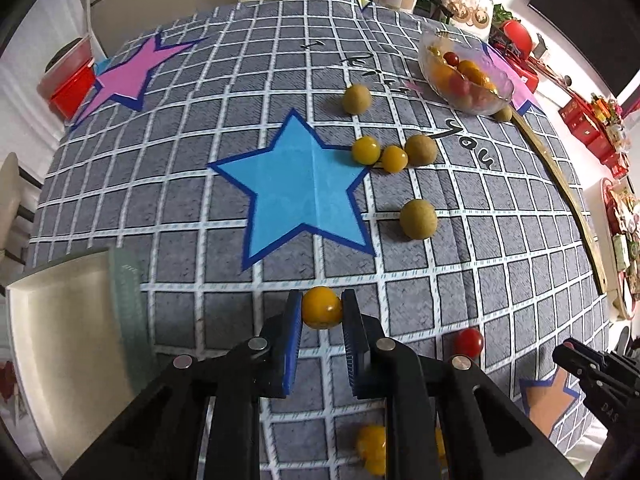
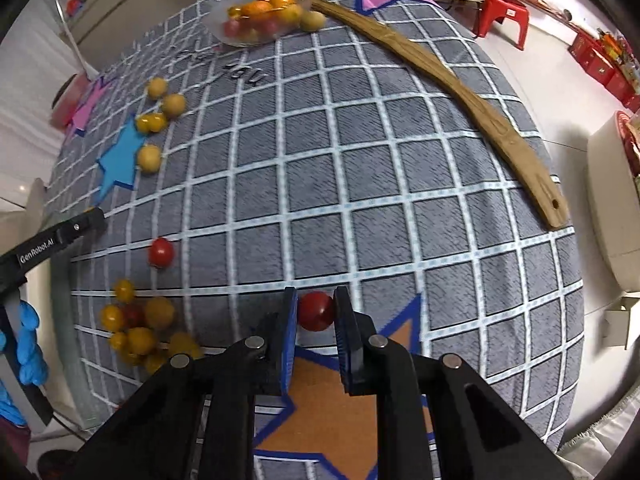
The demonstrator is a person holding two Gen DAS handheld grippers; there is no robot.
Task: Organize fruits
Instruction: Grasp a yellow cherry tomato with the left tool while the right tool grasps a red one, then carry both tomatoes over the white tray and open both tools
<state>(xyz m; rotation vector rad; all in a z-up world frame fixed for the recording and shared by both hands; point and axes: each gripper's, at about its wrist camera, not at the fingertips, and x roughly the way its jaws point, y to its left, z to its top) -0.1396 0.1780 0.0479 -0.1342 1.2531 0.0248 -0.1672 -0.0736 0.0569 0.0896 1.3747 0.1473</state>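
My left gripper [image 1: 321, 307] is shut on a yellow cherry tomato [image 1: 321, 307] above the checked tablecloth. My right gripper [image 2: 315, 312] is shut on a red cherry tomato [image 2: 315, 311]. A clear glass bowl [image 1: 464, 68] of mixed tomatoes stands at the far right of the table; it also shows in the right wrist view [image 2: 258, 16]. Loose yellow tomatoes [image 1: 366, 150] and green-brown round fruits [image 1: 418, 213] lie near the blue star [image 1: 296, 188]. A red tomato [image 2: 161, 252] and a pile of yellow tomatoes [image 2: 136, 328] lie at the near left.
A pale tray [image 1: 68, 320] sits at the table's near left edge. A long wooden stick [image 2: 460, 92] lies along the right edge. Red stools and boxes stand on the floor beyond.
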